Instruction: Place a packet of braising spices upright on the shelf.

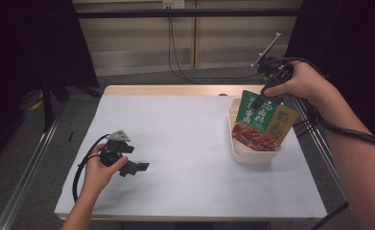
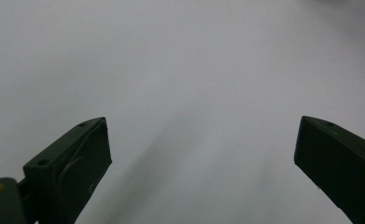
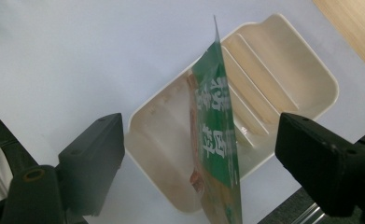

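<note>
A green and red snack packet (image 1: 259, 122) stands upright in a cream plastic tray (image 1: 252, 155) at the right of the table. My right gripper (image 1: 267, 99) hovers at the packet's top edge. In the right gripper view the packet (image 3: 217, 140) stands edge-on between the two jaws of that gripper (image 3: 201, 126), which are wide apart and clear of it, with the ribbed tray (image 3: 306, 79) below. My left gripper (image 1: 134, 167) sits low over the white table cover at the front left. Its jaws (image 2: 201, 126) are open with nothing between them.
A white sheet (image 1: 185, 134) covers the wooden table. Metal rails run along both sides of the table (image 1: 319, 139). Cables trail on the floor beyond the far edge (image 1: 180, 72).
</note>
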The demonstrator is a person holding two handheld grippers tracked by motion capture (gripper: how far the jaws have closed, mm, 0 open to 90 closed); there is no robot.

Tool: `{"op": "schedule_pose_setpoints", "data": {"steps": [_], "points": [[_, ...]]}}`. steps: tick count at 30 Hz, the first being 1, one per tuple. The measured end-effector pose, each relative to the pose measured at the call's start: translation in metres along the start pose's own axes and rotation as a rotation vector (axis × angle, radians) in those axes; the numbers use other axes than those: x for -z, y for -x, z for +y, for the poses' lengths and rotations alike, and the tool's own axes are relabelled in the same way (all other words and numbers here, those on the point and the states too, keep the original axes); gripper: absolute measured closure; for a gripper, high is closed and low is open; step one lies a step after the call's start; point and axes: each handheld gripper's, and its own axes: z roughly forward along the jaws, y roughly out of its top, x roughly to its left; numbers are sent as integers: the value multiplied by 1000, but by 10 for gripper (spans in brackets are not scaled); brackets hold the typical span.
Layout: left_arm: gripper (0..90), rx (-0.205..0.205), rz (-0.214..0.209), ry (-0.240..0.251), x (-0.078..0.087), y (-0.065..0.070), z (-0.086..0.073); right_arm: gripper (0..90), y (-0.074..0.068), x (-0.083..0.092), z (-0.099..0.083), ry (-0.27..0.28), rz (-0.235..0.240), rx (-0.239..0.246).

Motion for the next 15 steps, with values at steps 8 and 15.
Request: {"op": "schedule_pose_setpoints", "data": {"steps": [8, 15], "points": [[37, 2, 7, 2, 1, 0, 0, 133, -13, 7, 13, 13, 3, 55], [37, 1, 7, 4, 1, 0, 0, 128, -25, 5, 23, 18, 18, 93]]}}
